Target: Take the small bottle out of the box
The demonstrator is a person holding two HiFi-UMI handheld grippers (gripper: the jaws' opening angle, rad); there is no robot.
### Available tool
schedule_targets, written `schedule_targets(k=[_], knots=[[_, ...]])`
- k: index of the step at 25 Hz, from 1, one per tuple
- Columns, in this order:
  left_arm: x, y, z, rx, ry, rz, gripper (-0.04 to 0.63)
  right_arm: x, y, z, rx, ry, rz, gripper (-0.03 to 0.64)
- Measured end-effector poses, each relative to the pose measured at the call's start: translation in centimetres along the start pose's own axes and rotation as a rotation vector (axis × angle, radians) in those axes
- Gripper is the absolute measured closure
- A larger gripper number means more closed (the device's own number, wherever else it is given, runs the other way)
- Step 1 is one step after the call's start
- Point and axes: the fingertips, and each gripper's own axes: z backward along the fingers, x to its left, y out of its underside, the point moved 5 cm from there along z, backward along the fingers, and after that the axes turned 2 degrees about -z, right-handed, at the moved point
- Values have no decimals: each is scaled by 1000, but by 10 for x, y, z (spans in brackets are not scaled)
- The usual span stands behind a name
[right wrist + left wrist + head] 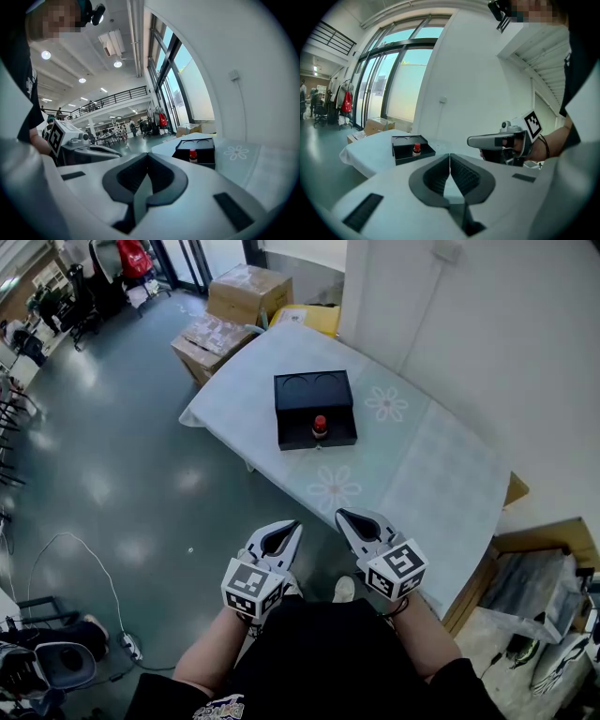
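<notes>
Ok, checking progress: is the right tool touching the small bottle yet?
Apart. Head view: the right tool hangs well short of the small bottle standing in the black box.

Below me a glossy grey floor [112, 456] (bright patches on it) runs past a table [441, 474] in flowered cloth; cardboard boxes [246, 292] crowd its far corner, white wall [487, 334] along its right edge, tall windows [389, 79] beyond

Bright daylight comes in through the big windows [389, 79]. Round ceiling lamps [45, 55] glow too. The floor [112, 446] shines with pale spots. Both gripper views bend at the edges and have dark corners. Things look sharp.
</notes>
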Motion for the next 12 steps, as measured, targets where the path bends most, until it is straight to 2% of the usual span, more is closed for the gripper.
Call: schedule_targets(k=[12], knots=[[40, 3, 13, -4, 47, 6, 566, 21, -2, -41, 1, 34, 9, 594]])
